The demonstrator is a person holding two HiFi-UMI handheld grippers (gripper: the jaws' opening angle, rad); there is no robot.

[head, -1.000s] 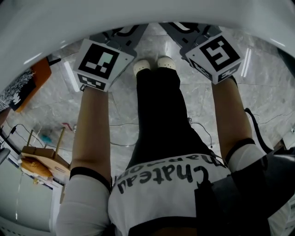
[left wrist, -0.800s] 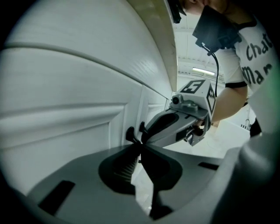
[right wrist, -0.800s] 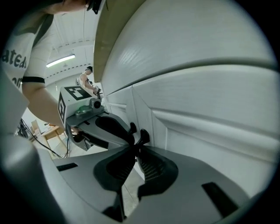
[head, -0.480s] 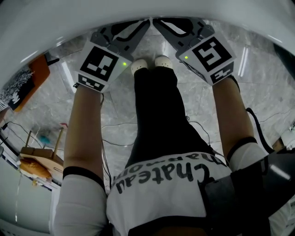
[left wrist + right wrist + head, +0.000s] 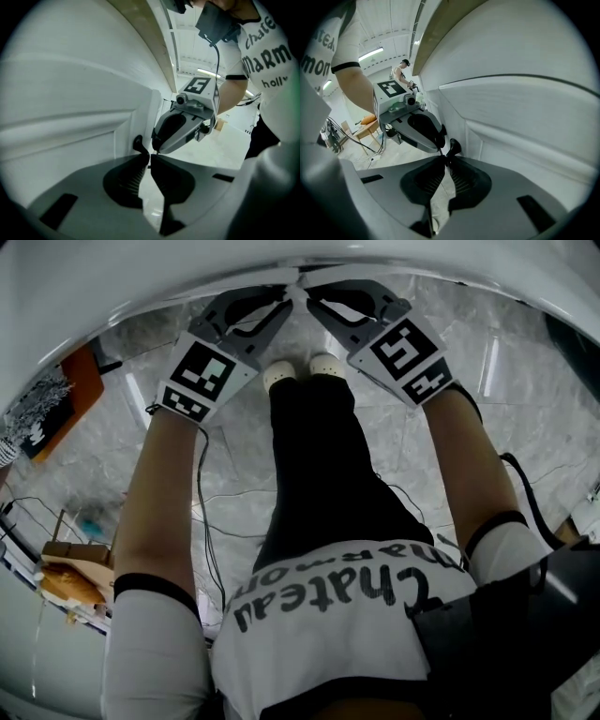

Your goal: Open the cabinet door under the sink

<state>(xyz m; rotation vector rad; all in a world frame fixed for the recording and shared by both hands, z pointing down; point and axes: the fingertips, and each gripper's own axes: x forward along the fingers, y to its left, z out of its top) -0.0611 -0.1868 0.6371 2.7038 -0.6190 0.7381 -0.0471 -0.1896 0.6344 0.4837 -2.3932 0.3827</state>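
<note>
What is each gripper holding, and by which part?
Nothing clearly held: the left gripper has jaws together, tips at a black door knob; the right gripper likewise at the other knob. Each knob sits just past the tips, not between them.

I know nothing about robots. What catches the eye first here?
Two grey grippers with black-and-white marker cubes, the left gripper and the right gripper, meet tip to tip at a white cabinet door. Both have their jaws drawn together, the left beside one dark knob, the right beside a second dark knob. In the head view, the person's white shoes stand on a marble floor.
</note>
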